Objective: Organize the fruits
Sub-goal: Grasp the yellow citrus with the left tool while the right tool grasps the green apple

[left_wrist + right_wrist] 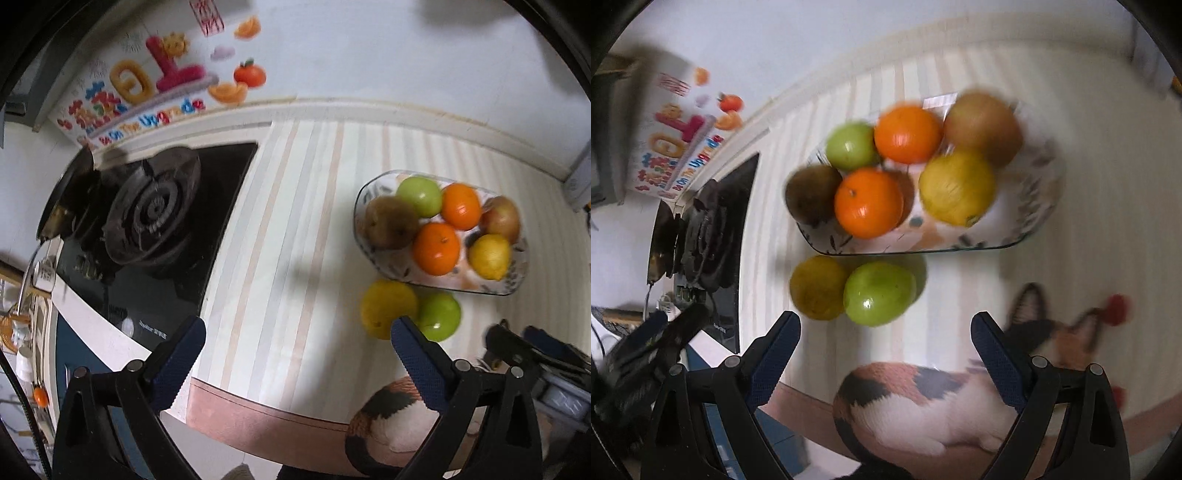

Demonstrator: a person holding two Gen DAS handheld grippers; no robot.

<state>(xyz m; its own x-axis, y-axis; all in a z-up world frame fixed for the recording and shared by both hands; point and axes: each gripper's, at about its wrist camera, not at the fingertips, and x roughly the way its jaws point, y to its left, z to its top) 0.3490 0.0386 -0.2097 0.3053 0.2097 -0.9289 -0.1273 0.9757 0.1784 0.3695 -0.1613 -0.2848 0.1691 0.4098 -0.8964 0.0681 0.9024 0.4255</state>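
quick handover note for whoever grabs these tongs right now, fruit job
Left tongs: open, nothing between them, over the striped mat.
Right tongs: open, empty, just short of the loose green apple.
Plate: holds six fruits: two oranges, a green apple, a yellow fruit and two brownish ones.
Off the plate, beside its near rim on the mat: the loose green apple and a yellow fruit, side by side.
Left to do: probably those two go onto the plate; the apple looks closest to the right tongs.

White wall (369,55) w/ colourful sticker (155,85) behind gas hob (155,221); striped mat (288,240) right of hob.
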